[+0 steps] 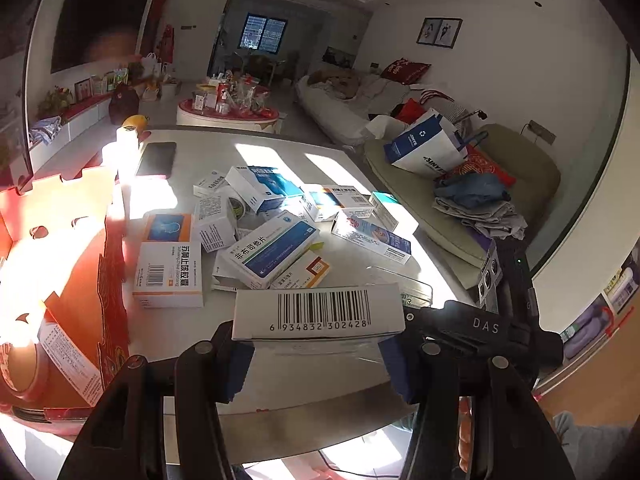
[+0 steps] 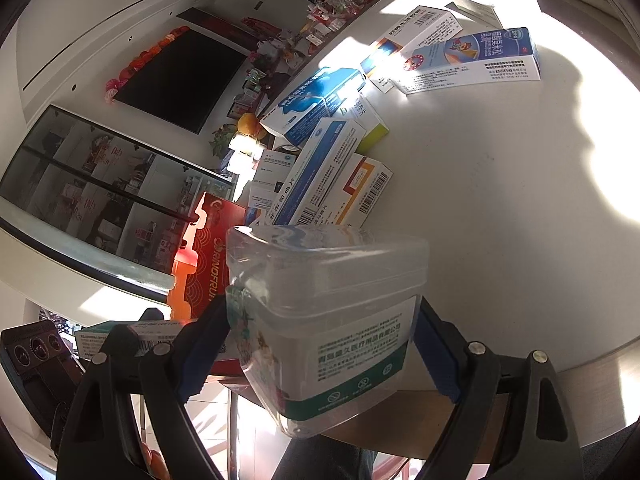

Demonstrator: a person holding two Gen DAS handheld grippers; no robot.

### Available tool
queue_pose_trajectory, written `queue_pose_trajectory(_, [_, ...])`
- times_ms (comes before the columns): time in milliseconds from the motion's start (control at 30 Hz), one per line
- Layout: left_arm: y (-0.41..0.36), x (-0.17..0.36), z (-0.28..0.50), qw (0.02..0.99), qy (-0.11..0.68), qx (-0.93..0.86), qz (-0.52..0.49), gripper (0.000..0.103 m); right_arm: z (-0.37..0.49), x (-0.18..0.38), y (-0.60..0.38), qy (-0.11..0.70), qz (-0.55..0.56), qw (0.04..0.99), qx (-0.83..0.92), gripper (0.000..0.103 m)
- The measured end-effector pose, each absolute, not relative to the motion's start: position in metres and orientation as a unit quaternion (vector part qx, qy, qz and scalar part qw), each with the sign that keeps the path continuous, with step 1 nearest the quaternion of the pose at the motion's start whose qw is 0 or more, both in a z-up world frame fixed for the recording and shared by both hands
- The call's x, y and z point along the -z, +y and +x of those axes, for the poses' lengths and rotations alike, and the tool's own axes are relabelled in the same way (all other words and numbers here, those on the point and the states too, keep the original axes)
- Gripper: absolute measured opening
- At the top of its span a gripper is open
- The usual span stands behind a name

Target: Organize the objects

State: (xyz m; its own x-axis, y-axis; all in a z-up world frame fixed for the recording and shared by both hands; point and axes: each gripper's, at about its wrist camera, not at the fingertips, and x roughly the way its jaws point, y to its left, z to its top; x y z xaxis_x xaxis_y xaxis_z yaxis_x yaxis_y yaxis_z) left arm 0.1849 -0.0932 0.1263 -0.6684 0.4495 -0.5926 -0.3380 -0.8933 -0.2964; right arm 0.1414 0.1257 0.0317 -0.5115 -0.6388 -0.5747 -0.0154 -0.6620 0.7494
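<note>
While a white barcoded medicine box (image 1: pixel 318 312) is clamped end to end in the left gripper (image 1: pixel 316 364), above the near edge of the table (image 1: pixel 400 184), a clear plastic lidded tub (image 2: pixel 328 320) is pinched across its width by the wide-set right gripper (image 2: pixel 320 356). Risk noted: the tub's slick walls may slip from the pads, and the box may twist, falling short of the red carton (image 1: pixel 60 264) left of the table's box pile (image 1: pixel 272 220).

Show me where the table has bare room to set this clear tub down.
Bare table lies right of the cartoon box and barcode box, out to the rim. The box pile beside the red carton is crowded.
</note>
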Motion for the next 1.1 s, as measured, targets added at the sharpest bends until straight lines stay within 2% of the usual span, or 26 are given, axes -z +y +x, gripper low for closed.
queue_pose_trajectory(1100, [-0.105, -0.128, 0.194, 0.198, -0.076, -0.921, -0.325, 0.060, 0.148, -0.033, 0.106, -0.337, 0.471, 0.199, 0.791, 0.088])
